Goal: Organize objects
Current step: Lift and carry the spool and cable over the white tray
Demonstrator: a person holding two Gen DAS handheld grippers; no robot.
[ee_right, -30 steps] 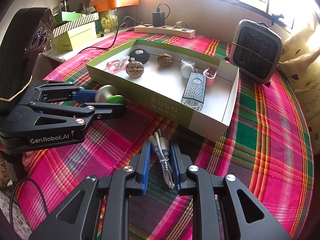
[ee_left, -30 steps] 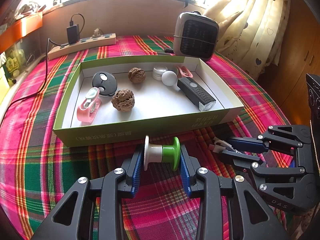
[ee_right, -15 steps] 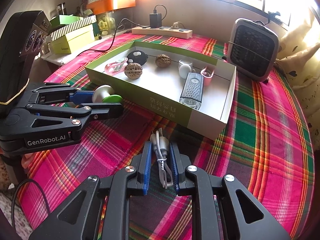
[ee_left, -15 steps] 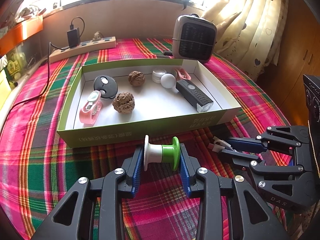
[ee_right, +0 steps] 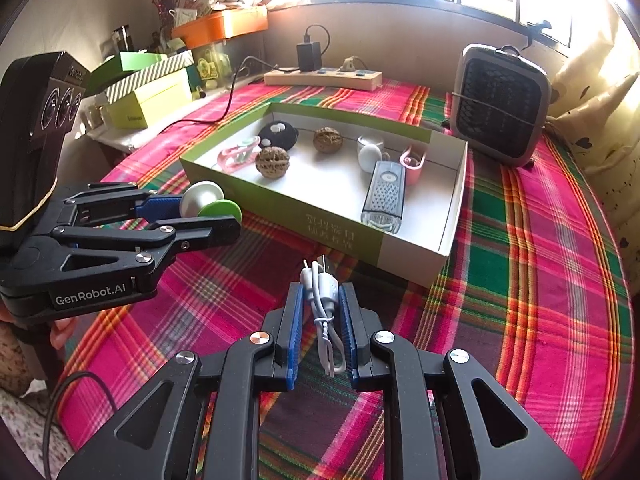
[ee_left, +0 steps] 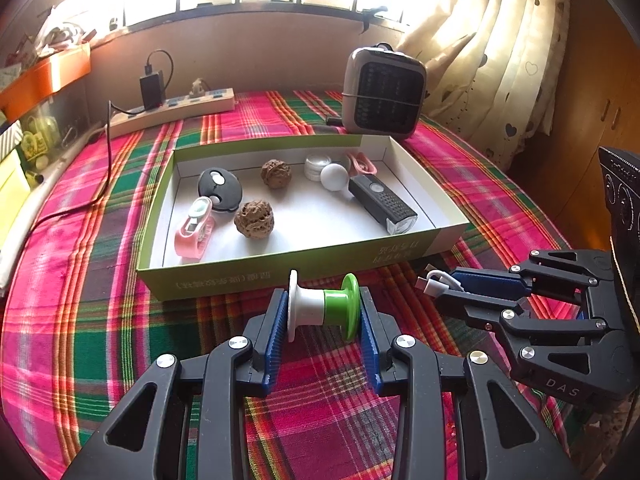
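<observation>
My left gripper [ee_left: 323, 308] is shut on a white and green spool [ee_left: 324, 306], held just above the plaid cloth in front of the green box [ee_left: 280, 270]. The right gripper [ee_right: 322, 292] is shut on a bundled white cable [ee_right: 320, 288], also just short of the box's near wall [ee_right: 344, 232]. From the right wrist view the left gripper [ee_right: 208, 212] shows at left with the spool [ee_right: 208, 202]. Inside the box lie two walnuts [ee_left: 254, 218], a black disc [ee_left: 220, 190], a pink clip [ee_left: 194, 228], a white ball [ee_left: 334, 176] and a black bike light [ee_left: 382, 204].
A small grey heater [ee_left: 382, 94] stands behind the box at the right. A power strip [ee_left: 172, 110] with a charger and trailing cord lies at the back left. Boxes and an orange shelf [ee_right: 224, 24] crowd the left side; a curtain [ee_left: 500, 40] hangs at right.
Both views have drawn back and tilted slightly, so the box sits a little farther off. Both grips are unchanged.
</observation>
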